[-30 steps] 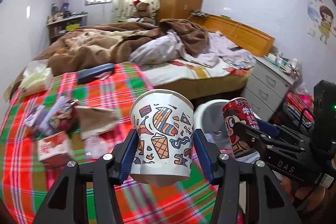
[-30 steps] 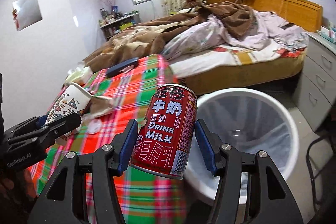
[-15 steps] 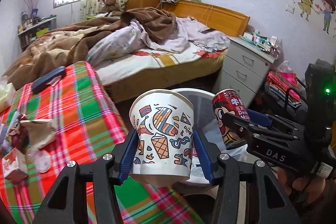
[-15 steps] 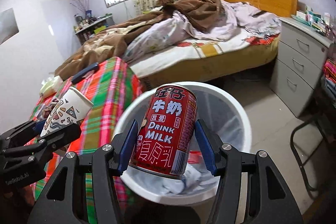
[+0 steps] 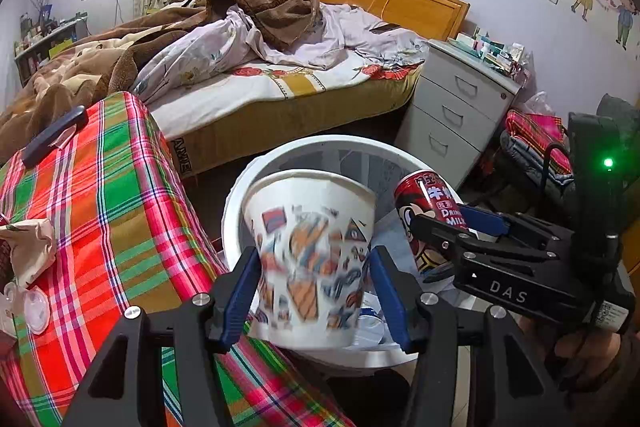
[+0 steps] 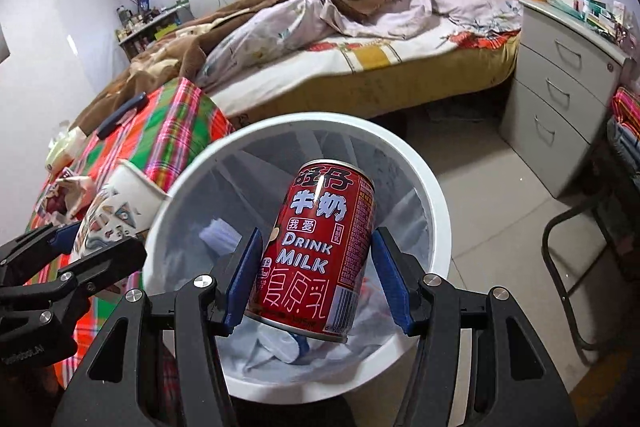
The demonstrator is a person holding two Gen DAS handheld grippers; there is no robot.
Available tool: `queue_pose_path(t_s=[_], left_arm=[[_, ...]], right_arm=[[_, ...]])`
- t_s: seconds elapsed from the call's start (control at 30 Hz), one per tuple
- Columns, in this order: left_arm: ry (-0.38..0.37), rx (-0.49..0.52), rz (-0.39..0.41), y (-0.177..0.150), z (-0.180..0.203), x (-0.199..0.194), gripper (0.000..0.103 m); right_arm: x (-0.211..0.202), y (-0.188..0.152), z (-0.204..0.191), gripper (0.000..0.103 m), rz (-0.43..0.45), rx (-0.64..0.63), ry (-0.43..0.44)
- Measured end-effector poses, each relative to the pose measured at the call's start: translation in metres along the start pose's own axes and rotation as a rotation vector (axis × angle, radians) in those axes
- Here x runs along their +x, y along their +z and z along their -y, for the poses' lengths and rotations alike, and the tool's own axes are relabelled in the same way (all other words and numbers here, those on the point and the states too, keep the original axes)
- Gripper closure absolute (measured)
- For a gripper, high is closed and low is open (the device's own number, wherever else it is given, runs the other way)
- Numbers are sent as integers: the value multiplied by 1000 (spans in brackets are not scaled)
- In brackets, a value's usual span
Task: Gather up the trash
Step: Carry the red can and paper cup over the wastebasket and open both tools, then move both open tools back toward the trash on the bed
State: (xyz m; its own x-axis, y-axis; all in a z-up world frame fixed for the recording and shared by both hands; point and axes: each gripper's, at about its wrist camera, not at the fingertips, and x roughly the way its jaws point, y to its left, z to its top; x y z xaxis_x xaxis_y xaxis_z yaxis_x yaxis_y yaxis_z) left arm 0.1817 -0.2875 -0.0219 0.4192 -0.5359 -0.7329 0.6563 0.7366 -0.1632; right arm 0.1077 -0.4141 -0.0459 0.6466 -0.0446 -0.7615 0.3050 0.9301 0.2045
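My left gripper point(image 5: 312, 297) has opened; the patterned paper cup point(image 5: 310, 251) sits blurred between its jaws with small gaps, over the white trash bin point(image 5: 256, 167). My right gripper point(image 6: 316, 281) has also opened; the red milk can point(image 6: 320, 255) hangs tilted between the jaws, with a gap on the right side, above the bin point(image 6: 432, 195). The bin holds crumpled white trash. The cup also shows in the right wrist view point(image 6: 116, 207), and the can in the left wrist view point(image 5: 428, 215).
A plaid-covered table point(image 5: 100, 211) stands left of the bin with wrappers point(image 5: 28, 251) and a dark case point(image 5: 52, 135). A bed point(image 5: 280, 83) lies behind. A grey drawer unit point(image 5: 456, 111) stands to the right. A chair frame point(image 6: 576, 259) is right of the bin.
Both grippers moved further over the bin and their jaws widened. The cup and can, gripped before, now look loose, the cup blurred with motion and the can tilted.
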Motion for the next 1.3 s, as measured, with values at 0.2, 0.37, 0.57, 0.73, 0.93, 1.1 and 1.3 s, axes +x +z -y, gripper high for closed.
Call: queue_pose_path(t_s=[0.2,0.37,0.57,0.73,0.93,1.1,1.3], left_arm=[[2,-26,13,-1,-7,-4,39],[14,-35,31,-2,-10,-13,39],[24,-49,54,-6,-17,-29,39],[40,-60,76,-12,-26,-45,39],[82,-74,105,-20,-41,-66,39],[97,-108,131,-28,-59,-85,39],[135,-142,162,-38,-84,-110,39]], right_arm=[[-6,-1,1,32,24,9,13],[-10,0,-1,32,39,2,8],[-15,0,-8,32,57,7,14],[-21,1,-18,32,77,-7,26],[-26,0,-37,32,96,-34,50],[-29,0,-55,32,111,-65,72],[-32,-1,-78,32,125,-100,107]])
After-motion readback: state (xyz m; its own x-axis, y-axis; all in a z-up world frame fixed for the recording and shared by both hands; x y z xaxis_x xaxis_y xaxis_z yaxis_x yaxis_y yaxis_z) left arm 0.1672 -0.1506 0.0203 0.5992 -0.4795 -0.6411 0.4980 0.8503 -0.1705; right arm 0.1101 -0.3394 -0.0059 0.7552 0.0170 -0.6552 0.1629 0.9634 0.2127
